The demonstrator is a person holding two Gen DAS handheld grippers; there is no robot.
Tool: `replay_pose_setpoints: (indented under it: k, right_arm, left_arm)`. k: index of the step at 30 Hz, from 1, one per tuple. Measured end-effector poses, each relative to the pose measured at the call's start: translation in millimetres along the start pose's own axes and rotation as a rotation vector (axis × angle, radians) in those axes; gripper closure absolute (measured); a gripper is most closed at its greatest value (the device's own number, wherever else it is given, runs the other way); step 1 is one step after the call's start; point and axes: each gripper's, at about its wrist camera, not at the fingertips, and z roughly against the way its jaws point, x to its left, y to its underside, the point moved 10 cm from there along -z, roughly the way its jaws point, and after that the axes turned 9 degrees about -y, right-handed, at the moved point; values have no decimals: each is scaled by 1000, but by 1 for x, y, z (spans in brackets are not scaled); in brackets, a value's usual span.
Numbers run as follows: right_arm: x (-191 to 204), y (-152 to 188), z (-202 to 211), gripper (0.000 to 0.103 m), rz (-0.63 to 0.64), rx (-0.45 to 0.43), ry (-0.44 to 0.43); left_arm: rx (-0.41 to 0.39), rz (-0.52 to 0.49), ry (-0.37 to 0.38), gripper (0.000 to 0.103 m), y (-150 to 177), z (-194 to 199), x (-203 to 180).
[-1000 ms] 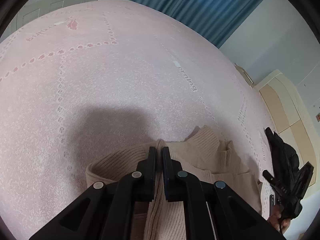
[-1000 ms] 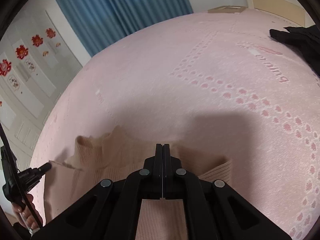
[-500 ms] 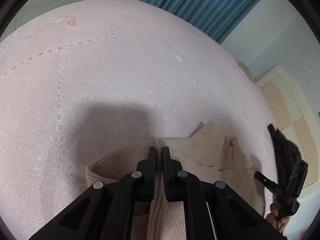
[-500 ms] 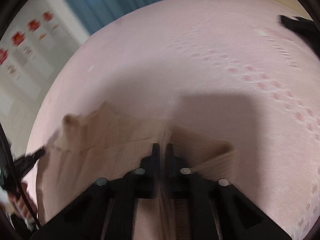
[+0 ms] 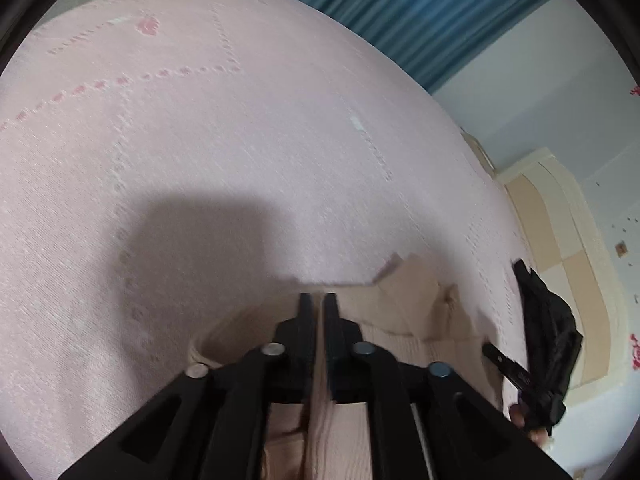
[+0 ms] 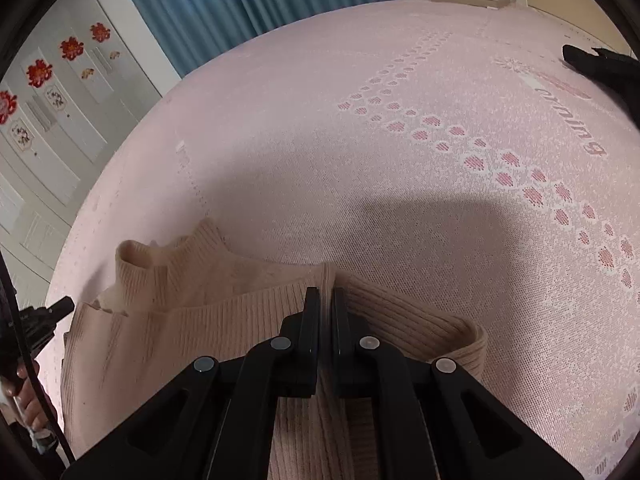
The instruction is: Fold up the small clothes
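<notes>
A beige ribbed knit sweater [image 6: 192, 320] with a high collar [image 6: 132, 260] lies on the pink bed cover. My right gripper [image 6: 327, 294] is shut on a pinched ridge of its fabric near the shoulder edge. My left gripper [image 5: 318, 300] is shut on the sweater [image 5: 404, 300] at its other shoulder edge, with fabric bunched between the fingers. In the left wrist view the right gripper [image 5: 500, 360] shows at the right edge. In the right wrist view the left gripper [image 6: 52, 310] shows at the left edge.
The pink patterned bed cover [image 6: 360, 140] spreads wide beyond the sweater. A black garment [image 5: 548, 320] lies at the bed's right side, also in the right wrist view [image 6: 600, 68]. Blue curtains [image 6: 240, 8], white closet doors and a beige headboard [image 5: 560, 240] surround the bed.
Both grippers have moved forward over the bed with the sweater held in them. The right gripper's fingers now show a pinched fold of fabric between them.
</notes>
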Motion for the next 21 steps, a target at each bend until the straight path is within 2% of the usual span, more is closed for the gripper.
replay_pose_setpoints:
  k: [1, 3, 4, 8, 10, 12, 13, 15, 18, 21]
  right_arm:
    - [0, 0, -1, 98, -6, 2, -3]
    - [0, 0, 0, 98, 0, 2, 1]
    - [0, 1, 0, 97, 4, 4, 6]
    - [1, 2, 3, 94, 5, 8, 16]
    - [1, 4, 5, 93, -7, 12, 15]
    - [0, 6, 6, 93, -21, 14, 9]
    - [-1, 7, 5, 94, -21, 24, 10]
    - [-1, 5, 6, 97, -20, 16, 8]
    - [5, -6, 19, 98, -28, -57, -34]
    - [4, -10, 20, 98, -55, -72, -62]
  left_arm:
    - [1, -4, 9, 74, 2, 1, -1]
    - [-5, -16, 17, 58, 5, 3, -4]
    - [-10, -30, 21, 55, 7, 4, -7]
    - [19, -93, -34, 56, 15, -9, -16]
    - [31, -124, -60, 57, 19, -17, -21]
    - [27, -163, -121, 74, 21, -24, -24]
    - [24, -191, -149, 87, 21, -29, -26]
    - [3, -210, -163, 97, 17, -28, -28]
    - [-52, -161, -75, 97, 4, -10, -29]
    - [-70, -161, -109, 97, -3, -10, -23]
